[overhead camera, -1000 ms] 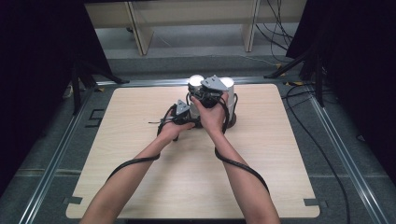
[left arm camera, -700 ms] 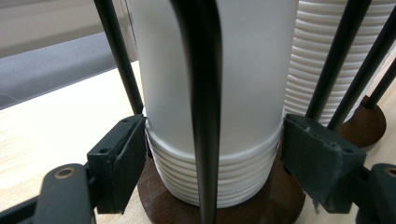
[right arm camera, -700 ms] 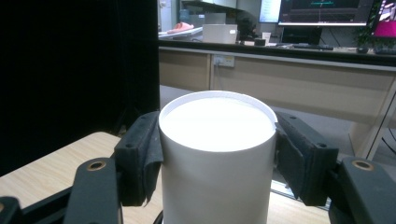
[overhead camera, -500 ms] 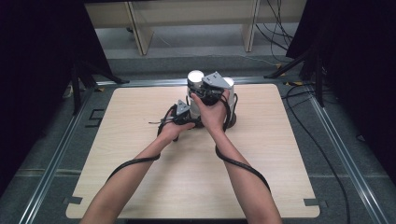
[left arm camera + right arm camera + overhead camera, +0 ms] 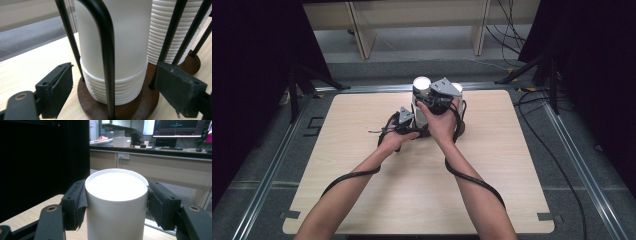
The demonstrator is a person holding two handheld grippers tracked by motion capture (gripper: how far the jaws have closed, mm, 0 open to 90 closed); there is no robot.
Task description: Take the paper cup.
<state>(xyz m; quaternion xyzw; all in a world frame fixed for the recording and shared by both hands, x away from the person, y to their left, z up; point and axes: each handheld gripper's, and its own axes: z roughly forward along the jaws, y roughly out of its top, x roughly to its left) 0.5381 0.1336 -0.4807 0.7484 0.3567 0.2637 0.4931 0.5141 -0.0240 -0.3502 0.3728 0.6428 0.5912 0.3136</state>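
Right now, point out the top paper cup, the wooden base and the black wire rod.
top paper cup (image 5: 116, 202), right gripper view, on its white side wall
wooden base (image 5: 140, 107), left gripper view, on its brown upper face
black wire rod (image 5: 108, 65), left gripper view, on its upright front stretch

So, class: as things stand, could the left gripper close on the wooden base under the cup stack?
Probably yes: the left gripper has just been opening, its jaws flank the wooden base, and only thin black rods stand between.

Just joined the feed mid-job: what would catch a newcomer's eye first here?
The tall stack of white cups in a black wire holder on a brown round base, near the far middle of the table. The right hand-held gripper clamps the top cup; the left hand-held gripper, jaws just opening, straddles the base without touching.
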